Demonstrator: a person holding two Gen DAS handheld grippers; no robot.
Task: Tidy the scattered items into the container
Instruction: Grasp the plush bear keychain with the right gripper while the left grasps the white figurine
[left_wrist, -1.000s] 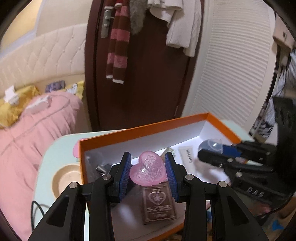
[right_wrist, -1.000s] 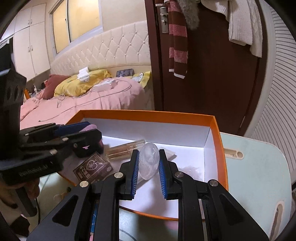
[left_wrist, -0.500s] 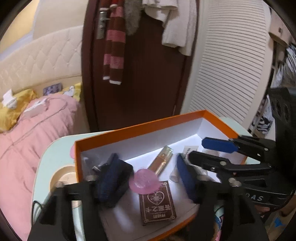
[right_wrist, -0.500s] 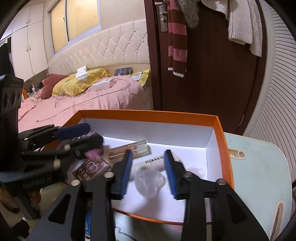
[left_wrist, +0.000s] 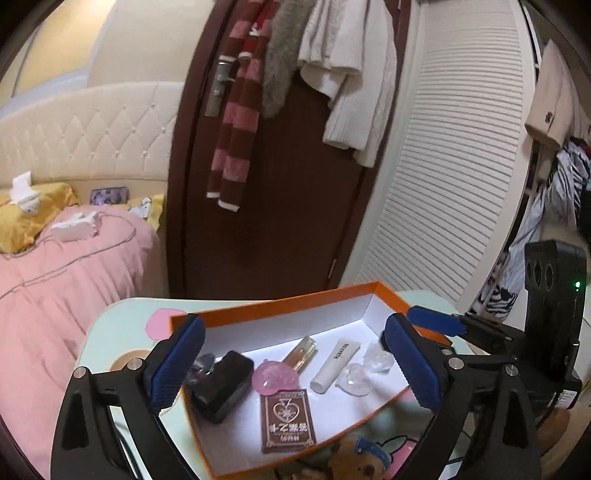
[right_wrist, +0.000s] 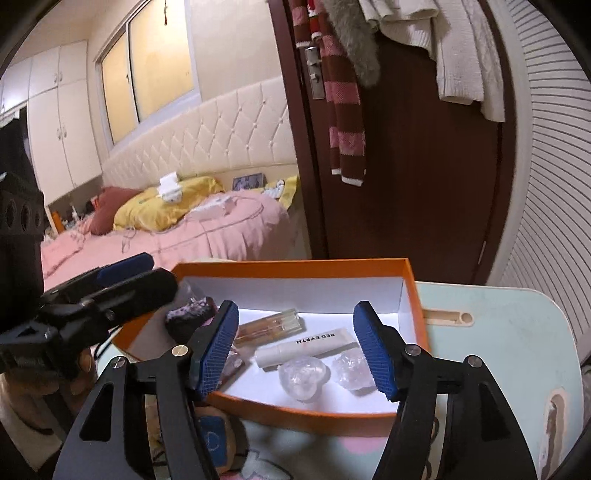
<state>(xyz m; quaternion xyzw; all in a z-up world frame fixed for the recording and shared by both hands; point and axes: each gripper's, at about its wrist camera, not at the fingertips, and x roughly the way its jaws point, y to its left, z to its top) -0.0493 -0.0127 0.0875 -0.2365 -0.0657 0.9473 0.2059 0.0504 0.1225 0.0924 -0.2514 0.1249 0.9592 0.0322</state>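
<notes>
An orange box with a white inside (left_wrist: 280, 308) (right_wrist: 415, 299) sits on a pale green table. In it lie a pink heart (left_wrist: 275, 376), a brown card box (left_wrist: 288, 421), a black case (left_wrist: 221, 384), a gold perfume bottle (left_wrist: 303, 352) (right_wrist: 269, 325), a white tube (left_wrist: 334, 365) (right_wrist: 306, 347) and two clear crystals (right_wrist: 303, 378) (right_wrist: 352, 367). My left gripper (left_wrist: 295, 365) is open and empty above the box. My right gripper (right_wrist: 299, 350) is open and empty over the box's near edge.
The table (right_wrist: 498, 332) has a wooden slot (right_wrist: 447, 318) right of the box. A pink bed (left_wrist: 62, 266) lies to the left. A dark door (left_wrist: 280, 192) hung with clothes stands behind. A plush toy (left_wrist: 354, 458) lies at the box's near edge.
Both grippers opened wide and drew back and up. The pink heart dropped from the left gripper into the box; the clear crystal dropped from the right gripper into the box.
</notes>
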